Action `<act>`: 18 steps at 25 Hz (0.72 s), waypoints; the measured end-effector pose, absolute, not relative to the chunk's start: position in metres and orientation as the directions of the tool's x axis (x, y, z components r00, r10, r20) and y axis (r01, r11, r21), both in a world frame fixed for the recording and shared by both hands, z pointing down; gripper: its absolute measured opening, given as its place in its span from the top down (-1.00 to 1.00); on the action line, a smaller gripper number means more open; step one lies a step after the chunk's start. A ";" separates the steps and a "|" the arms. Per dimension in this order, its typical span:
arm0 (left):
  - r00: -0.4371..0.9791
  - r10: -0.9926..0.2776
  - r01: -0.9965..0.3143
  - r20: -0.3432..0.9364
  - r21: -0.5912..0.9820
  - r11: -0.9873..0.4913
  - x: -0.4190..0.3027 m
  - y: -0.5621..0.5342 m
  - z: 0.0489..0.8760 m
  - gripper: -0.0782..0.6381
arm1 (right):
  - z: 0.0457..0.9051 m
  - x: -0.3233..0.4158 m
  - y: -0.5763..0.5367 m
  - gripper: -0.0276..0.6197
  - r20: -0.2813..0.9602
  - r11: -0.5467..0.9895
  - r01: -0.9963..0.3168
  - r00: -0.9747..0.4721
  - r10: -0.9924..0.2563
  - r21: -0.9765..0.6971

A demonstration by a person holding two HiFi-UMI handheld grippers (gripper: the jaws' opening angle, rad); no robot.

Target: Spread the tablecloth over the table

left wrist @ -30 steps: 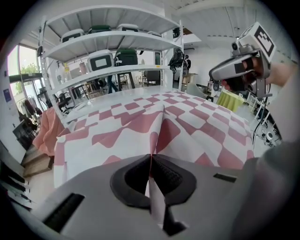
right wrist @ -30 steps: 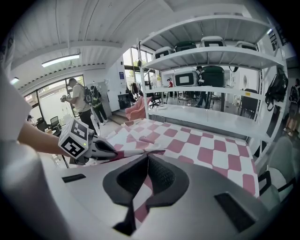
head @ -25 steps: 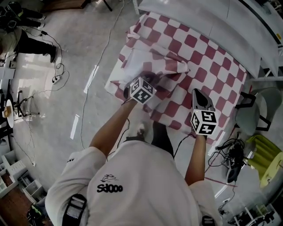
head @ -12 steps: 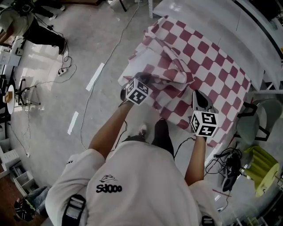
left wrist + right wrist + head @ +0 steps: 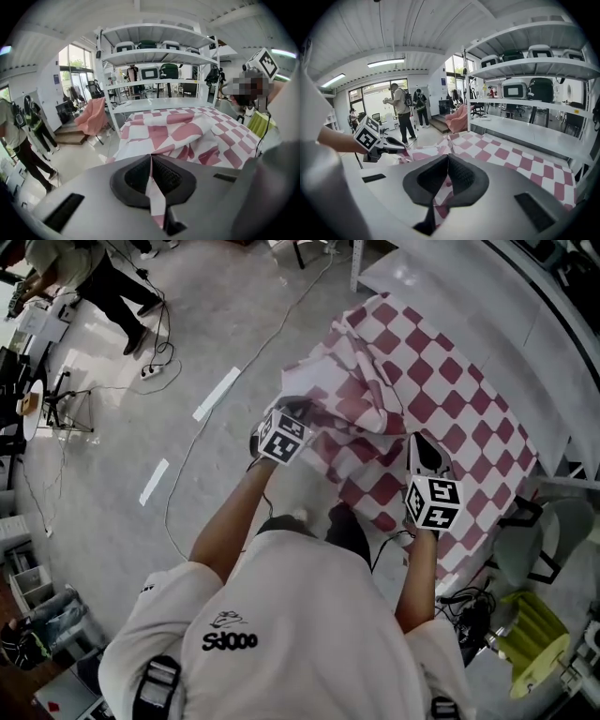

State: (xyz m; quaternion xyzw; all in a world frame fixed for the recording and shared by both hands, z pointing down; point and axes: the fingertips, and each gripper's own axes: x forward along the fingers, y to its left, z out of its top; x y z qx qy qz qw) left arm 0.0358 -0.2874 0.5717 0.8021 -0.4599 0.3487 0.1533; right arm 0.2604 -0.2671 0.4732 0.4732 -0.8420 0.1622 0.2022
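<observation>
Status: spreading is under way and, in my judgement, not finished.

Location of item: the red-and-white checked tablecloth (image 5: 441,399) lies over the table, which it hides entirely. Towards the far and right edges it lies fairly flat. Towards the near left corner it is bunched, with a large fold doubled back on itself and raised off the surface. A white shelving rack (image 5: 154,56) stands just beyond the far edge.

Tongs: the left gripper (image 5: 151,160) has its jaws pressed together on a thin strip of the cloth's edge, with the fabric trailing out below the pads. It hangs off the near left corner, over the floor. The right gripper (image 5: 448,160) is likewise clamped on the cloth; checked fabric shows between and below its pads. It sits at the near edge, well apart from the left one.

Handling assessment: I rate the cloth as light, thin and limp. It creases readily, holds no shape and follows whatever pulls it. A shallow pinch may slip free under tension, so I would keep hold well inside the hem. The best holds are the two near corners, spaced wide, so that the doubled fold opens out and does not drag across the flat part.
</observation>
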 end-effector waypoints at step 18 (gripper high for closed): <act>0.321 -0.638 -0.872 0.700 -0.046 -0.488 -0.100 -0.298 0.578 0.70 | 0.463 0.174 -0.276 0.84 0.490 0.433 -0.900 -0.401 -0.774 -0.051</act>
